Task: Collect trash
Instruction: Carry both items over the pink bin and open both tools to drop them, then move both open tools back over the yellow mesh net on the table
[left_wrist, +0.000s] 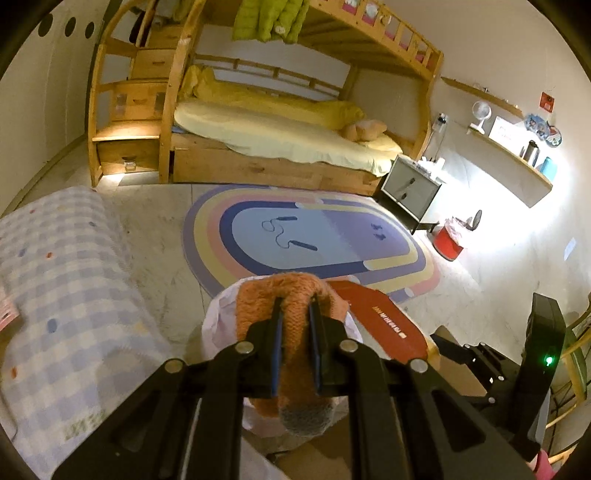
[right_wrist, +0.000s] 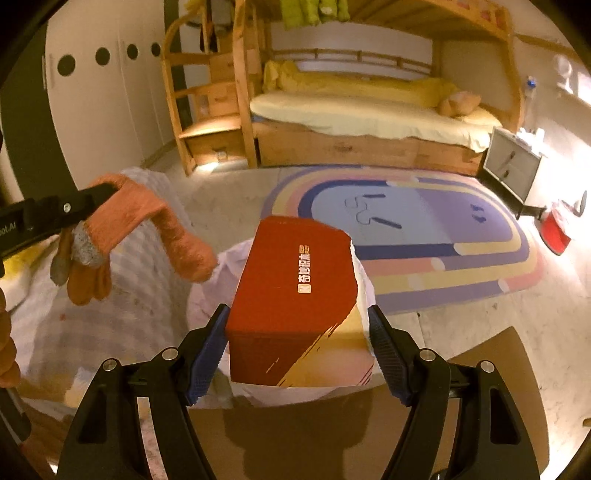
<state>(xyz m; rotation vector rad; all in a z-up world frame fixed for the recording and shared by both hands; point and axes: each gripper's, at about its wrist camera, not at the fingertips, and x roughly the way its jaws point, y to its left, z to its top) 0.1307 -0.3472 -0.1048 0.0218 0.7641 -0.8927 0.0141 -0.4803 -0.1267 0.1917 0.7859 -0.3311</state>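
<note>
Right tool clamping red box, left tool pinching orange gloves, rainbow rug

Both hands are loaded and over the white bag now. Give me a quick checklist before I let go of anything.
1. Left hand-held gripper shut on the orange glove: ok.
2. Right hand-held gripper holding the red box: ok, pads at both sides.
3. White bag below the box: ok.
4. Glove over the bag mouth: cannot tell; in the right wrist view it hangs left of the bag.
5. Room inside the bag: cannot tell, the box hides it.
</note>
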